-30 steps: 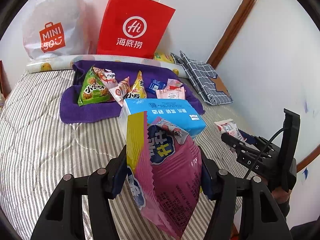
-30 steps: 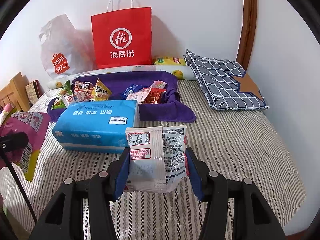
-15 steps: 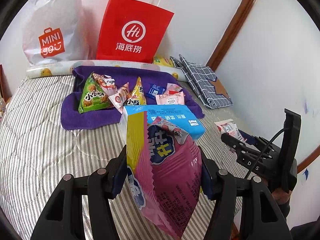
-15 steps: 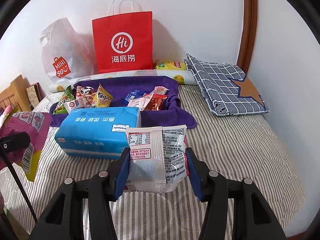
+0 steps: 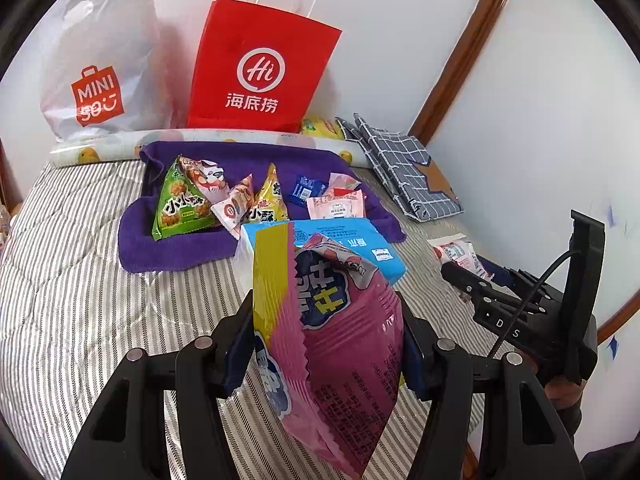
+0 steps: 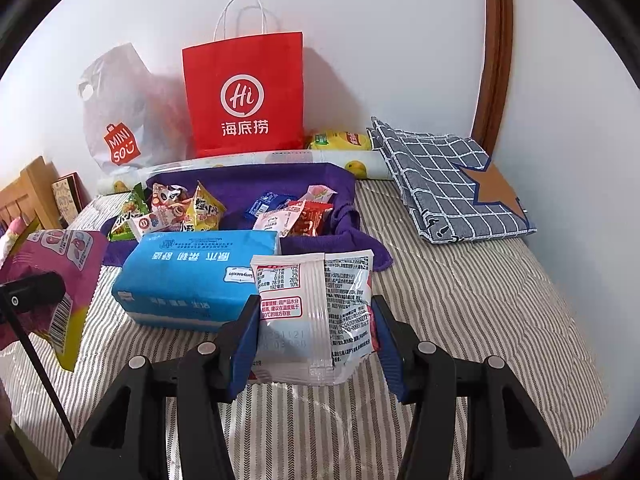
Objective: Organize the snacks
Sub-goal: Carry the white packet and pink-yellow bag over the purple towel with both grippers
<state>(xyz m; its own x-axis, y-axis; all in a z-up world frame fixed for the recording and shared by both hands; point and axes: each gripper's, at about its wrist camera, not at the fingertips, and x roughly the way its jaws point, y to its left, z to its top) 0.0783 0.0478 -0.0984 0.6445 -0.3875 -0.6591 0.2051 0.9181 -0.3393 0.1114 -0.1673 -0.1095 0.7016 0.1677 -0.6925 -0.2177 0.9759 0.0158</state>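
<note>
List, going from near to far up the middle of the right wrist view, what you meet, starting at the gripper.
right gripper shut on the white snack packet → blue tissue pack → purple towel with loose snacks → fruit-print roll → red paper bag against the wall.

The left gripper (image 5: 328, 344) is clamped with both blue-padded fingers (image 5: 239, 354) pressing inward on what it holds, and the right gripper (image 6: 314, 334) is likewise clamped, both held raised and pointing forward.
</note>
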